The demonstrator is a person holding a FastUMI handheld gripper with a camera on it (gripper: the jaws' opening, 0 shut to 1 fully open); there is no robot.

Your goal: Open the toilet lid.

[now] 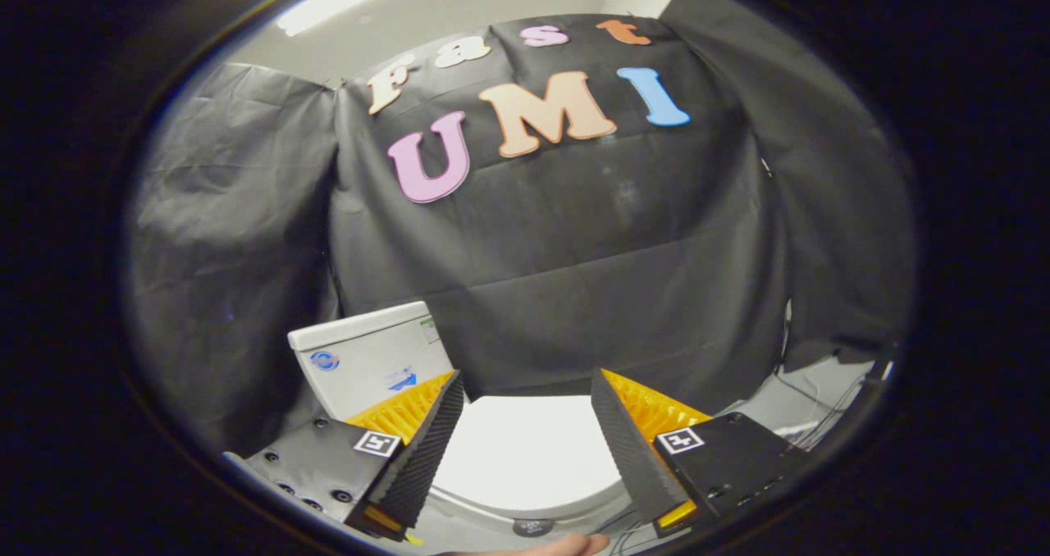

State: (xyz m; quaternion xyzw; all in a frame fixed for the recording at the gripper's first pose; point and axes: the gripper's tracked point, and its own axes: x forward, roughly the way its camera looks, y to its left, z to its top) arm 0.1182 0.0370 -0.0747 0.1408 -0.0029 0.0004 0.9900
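Note:
The white toilet lid (525,449) shows as a broad, bright surface between and just beyond my fingers, with its curved edge (492,508) nearest the camera. The toilet's white tank (365,355) stands behind the left finger (422,449), partly hidden by it. My gripper (527,380) is open, its fingers spread wide to either side of the lid. Nothing is pinched between them, and I cannot tell whether either finger touches the lid.
Black cloth walls (574,277) close in the booth behind and on both sides of the toilet. A small dark round part (533,527) sits below the lid's edge, with a fingertip of a person's hand (566,546) beside it. Cables (820,425) lie on the pale floor at the right.

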